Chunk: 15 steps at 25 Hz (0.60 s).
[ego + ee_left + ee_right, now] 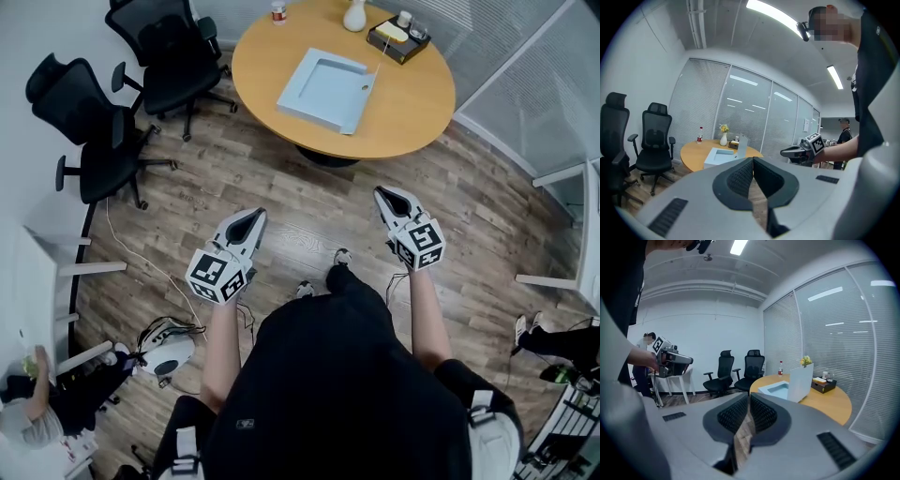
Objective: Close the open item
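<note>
- At far left we see two black office chairs standing on the wood floor, beside the round table.
- Our left gripper is held over the floor, well short of the table. In the left gripper view its jaws are pressed together with nothing between them.
- On the round wooden table, near its far edge, we see a small bottle.
- The open item, a pale blue box, lies near the middle of the tabletop. Its lid stands upright along the box's right side, as the right gripper view shows.
- A white vase stands beyond the box, near the far edge.
- Our right gripper also hangs over the floor, apart from the table and level with the left one. Its jaws are closed too, and they hold nothing.
- Farthest right on the table we see a dark tray with small things in it that we cannot make out.
</note>
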Motion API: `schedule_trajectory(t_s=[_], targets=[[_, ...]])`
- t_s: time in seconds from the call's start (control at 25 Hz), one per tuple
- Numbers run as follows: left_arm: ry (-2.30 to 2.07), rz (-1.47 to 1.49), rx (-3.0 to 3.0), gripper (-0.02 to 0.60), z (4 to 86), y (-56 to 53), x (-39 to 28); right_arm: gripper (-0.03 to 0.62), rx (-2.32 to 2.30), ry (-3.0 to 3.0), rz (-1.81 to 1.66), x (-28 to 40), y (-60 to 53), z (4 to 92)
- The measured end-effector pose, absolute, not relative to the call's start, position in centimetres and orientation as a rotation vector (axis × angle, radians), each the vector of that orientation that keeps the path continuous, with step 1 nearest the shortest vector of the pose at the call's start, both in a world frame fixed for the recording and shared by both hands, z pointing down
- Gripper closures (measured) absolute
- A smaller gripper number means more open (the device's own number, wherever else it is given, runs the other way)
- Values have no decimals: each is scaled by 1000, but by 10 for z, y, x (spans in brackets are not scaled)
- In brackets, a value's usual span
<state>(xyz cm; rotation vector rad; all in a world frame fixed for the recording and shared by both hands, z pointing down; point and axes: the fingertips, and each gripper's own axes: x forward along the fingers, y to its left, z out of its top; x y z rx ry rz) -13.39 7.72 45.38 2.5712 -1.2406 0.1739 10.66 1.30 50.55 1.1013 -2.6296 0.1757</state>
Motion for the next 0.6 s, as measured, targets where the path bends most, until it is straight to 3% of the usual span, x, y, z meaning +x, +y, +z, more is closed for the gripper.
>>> schedule_trajectory(t_s=[0.6], targets=[[-1396, 153, 2502, 575, 445, 23, -97, 583, 972, -2677, 155, 143, -69, 505]])
